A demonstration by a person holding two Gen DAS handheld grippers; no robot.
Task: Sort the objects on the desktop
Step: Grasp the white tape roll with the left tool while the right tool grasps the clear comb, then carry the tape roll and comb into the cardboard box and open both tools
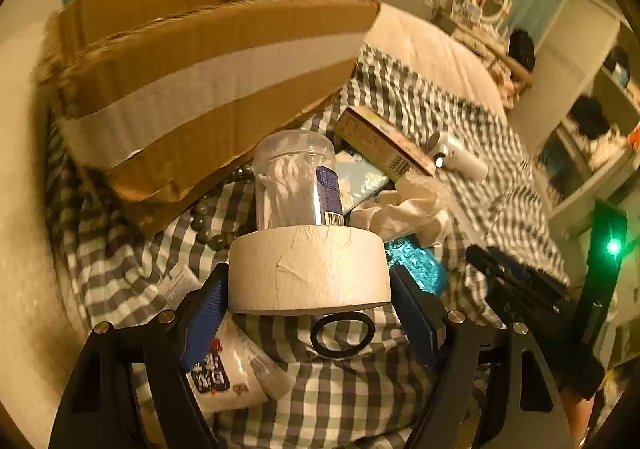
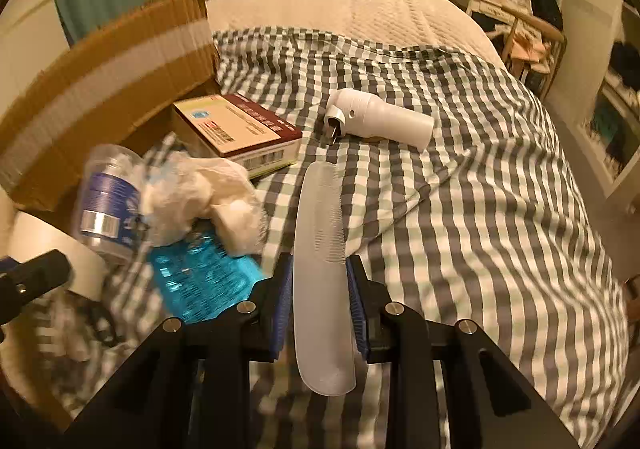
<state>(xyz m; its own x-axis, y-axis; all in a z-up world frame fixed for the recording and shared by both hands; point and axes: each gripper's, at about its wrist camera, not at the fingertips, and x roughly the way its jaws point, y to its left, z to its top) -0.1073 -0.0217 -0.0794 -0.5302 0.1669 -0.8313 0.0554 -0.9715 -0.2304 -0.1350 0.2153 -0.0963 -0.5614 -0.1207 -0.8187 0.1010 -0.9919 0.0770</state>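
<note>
Checked grey-and-white bedspread (image 2: 460, 185) covers the bed, and its right half lies open and bare out to the far cream quilt, while the left side is crowded up against a tilted cardboard box (image 1: 208, 61) with a pale strip of tape across it. Between that box and the open cloth sit a clear tub of cotton swabs (image 1: 294, 181), a crumpled white plastic bag (image 2: 200, 193), a flat red-and-cream carton (image 2: 240, 133), a blue packet (image 2: 200, 281) and a white angled plug-in device (image 2: 376, 117).

The left gripper (image 1: 310, 297) has its blue-padded fingers (image 1: 204, 313) pressed on either side of a cream roll of masking tape (image 1: 310, 269), held flat with its wrinkled outer wrap facing the camera (the roll hangs above the cloth, just in front of the swab tub). A black ring (image 1: 342, 333) lies on the bedspread beneath it.

The right gripper (image 2: 320, 301) clamps a long translucent white comb (image 2: 320, 269) between narrow fingers; its long axis runs straight ahead, teeth along the right edge, rounded handle end toward the camera
</note>
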